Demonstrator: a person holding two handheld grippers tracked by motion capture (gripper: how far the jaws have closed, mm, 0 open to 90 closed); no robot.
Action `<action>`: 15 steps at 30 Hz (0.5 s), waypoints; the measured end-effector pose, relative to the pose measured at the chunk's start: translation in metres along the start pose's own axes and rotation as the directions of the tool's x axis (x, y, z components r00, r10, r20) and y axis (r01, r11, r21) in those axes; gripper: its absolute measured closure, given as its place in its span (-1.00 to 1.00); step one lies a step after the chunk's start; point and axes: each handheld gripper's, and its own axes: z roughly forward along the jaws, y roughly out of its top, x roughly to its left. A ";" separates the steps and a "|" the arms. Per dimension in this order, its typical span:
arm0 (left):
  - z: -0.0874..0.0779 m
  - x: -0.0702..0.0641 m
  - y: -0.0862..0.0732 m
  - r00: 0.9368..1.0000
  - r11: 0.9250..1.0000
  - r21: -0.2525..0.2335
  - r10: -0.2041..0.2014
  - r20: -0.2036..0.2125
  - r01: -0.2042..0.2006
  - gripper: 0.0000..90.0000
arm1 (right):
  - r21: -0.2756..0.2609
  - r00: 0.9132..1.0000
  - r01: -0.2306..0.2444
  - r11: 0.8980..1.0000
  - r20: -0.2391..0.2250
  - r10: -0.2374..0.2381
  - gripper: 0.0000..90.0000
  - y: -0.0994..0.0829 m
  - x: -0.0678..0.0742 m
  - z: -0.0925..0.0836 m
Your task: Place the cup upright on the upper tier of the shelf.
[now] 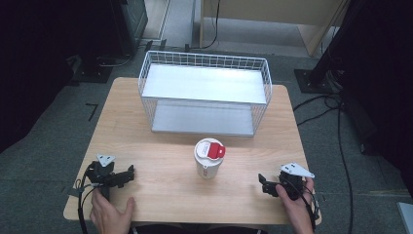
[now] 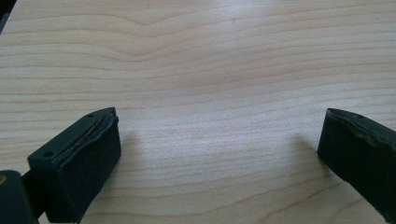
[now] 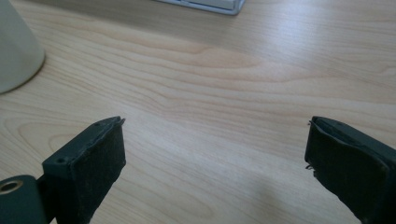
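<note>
A white cup with a red lid (image 1: pixel 209 157) stands upright on the wooden table (image 1: pixel 160 146), near the middle front. Its pale base (image 3: pixel 16 46) sits at the far left of the right gripper view. My left gripper (image 1: pixel 127 174) rests low at the front left of the table, held by a hand, jaws wide apart over bare wood (image 2: pixel 219 126). At the front right my right gripper (image 1: pixel 265 184) is also open, with nothing between its jaws (image 3: pixel 215 140). Both grippers are well apart from the cup.
A white wire basket (image 1: pixel 204 92) with a grey shelf and floor stands at the back of the table, open side facing the front. Its grey base edge (image 3: pixel 205 4) is at the top of the right gripper view. Cables and dark stands lie on the floor around the table.
</note>
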 end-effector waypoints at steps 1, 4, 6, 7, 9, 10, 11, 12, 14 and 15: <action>0.000 0.000 0.000 1.000 1.000 0.000 0.001 0.000 -0.001 -1.00 | -0.003 1.000 0.002 1.000 -0.004 -0.002 -0.89 0.001 0.001 0.000; 0.000 0.000 0.000 1.000 1.000 0.000 0.001 0.000 -0.001 -1.00 | -0.008 1.000 0.008 1.000 -0.012 -0.008 -0.89 0.005 0.007 0.003; 0.000 0.000 0.000 1.000 1.000 0.000 0.001 0.000 -0.001 -1.00 | -0.009 1.000 0.015 1.000 -0.019 -0.016 -0.89 0.006 0.010 0.005; 0.000 0.000 0.000 1.000 1.000 0.000 0.000 0.000 0.000 -1.00 | -0.011 1.000 0.019 1.000 -0.019 -0.019 -0.89 0.007 0.012 0.006; 0.000 0.000 0.000 1.000 1.000 0.000 0.000 0.000 0.000 -1.00 | -0.007 0.999 0.024 1.000 -0.031 -0.024 -0.89 0.009 0.018 0.009; 0.000 0.000 0.000 1.000 1.000 0.000 0.001 0.000 -0.001 -1.00 | -0.007 0.999 0.024 1.000 -0.031 -0.024 -0.89 0.009 0.018 0.009; 0.000 0.000 0.000 1.000 1.000 0.000 0.001 0.000 -0.001 -1.00 | -0.008 0.999 0.029 1.000 -0.038 -0.030 -0.89 0.010 0.021 0.010; 0.000 0.000 0.000 1.000 1.000 0.000 0.001 0.000 -0.001 -1.00 | -0.008 0.999 0.033 0.999 -0.042 -0.033 -0.89 0.011 0.023 0.011; 0.000 0.000 0.000 1.000 1.000 -0.001 -0.001 0.000 0.001 -1.00 | -0.008 0.998 0.038 0.999 -0.049 -0.038 -0.89 0.013 0.028 0.013; 0.000 0.000 0.000 1.000 1.000 0.000 0.001 0.000 -0.001 -1.00 | -0.011 0.998 0.044 0.999 -0.053 -0.044 -0.89 0.014 0.030 0.014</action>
